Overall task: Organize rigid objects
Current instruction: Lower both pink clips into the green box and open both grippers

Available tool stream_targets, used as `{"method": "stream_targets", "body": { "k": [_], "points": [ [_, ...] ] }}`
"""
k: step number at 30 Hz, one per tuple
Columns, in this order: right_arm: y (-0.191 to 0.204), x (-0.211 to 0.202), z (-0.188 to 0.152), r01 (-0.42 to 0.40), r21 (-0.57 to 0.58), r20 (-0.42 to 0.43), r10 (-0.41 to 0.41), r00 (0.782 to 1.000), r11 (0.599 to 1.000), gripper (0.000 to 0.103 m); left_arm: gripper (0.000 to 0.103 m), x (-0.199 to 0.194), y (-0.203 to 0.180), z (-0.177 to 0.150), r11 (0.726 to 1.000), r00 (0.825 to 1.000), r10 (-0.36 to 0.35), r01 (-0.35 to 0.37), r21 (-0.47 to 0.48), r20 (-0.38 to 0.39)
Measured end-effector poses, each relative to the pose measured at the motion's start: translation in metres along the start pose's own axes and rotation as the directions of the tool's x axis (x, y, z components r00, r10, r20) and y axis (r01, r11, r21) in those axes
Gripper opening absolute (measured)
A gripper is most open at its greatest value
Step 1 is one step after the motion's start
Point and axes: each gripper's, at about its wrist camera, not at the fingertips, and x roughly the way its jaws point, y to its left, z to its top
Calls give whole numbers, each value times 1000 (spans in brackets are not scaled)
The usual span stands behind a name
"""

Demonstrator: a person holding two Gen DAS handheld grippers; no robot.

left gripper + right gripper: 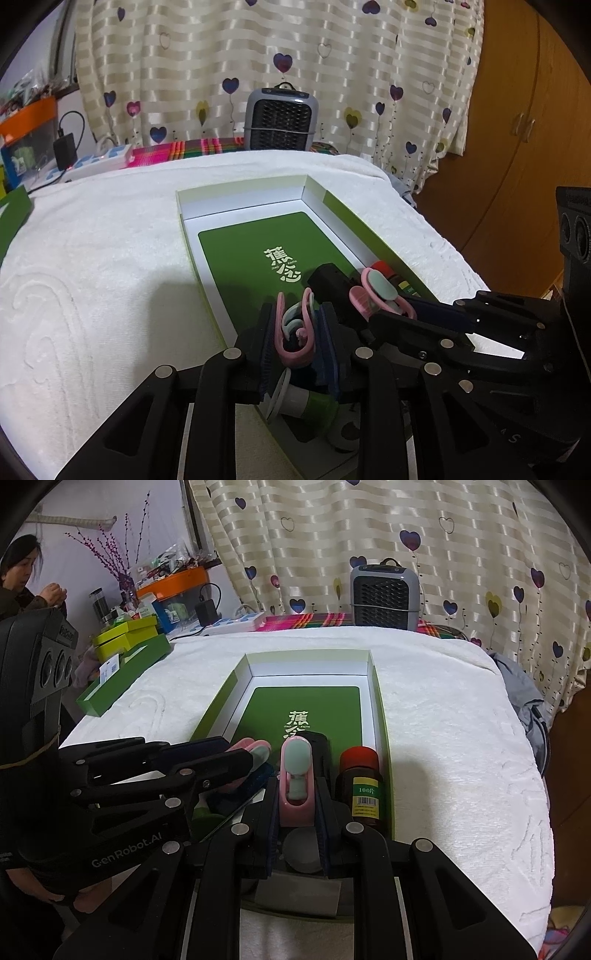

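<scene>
Here, left gripper (297, 341) clamped on pink clip (295, 328), right gripper (297, 812) clamped on pink massager (296, 779), above green box (380, 716).

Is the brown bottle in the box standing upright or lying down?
Upright: the brown bottle shows its red cap on top, beside the box wall.

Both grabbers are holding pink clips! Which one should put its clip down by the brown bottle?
Probably the right gripper. Its pink clip already sits just beside the brown bottle in the green box. The left gripper holds its own clip farther away.
</scene>
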Motion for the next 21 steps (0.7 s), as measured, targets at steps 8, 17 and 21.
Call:
{"method": "stream_targets", "body": {
  "k": [8,17,21],
  "points": [
    [2,-4,0,13,-5,11,-13,1000,1000,31,25,-5,-1,1,1000,1000,3,-2,-7,10],
    [8,-19,-1,40,-12,33,-40,999,999,40,25,-21,-6,0,1000,1000,3,-3,-6,31],
    [12,-26,-3,50,-18,39,-49,998,999,41,25,-30,-8,-2,1000,999,6,-6,0,37]
  ]
}}
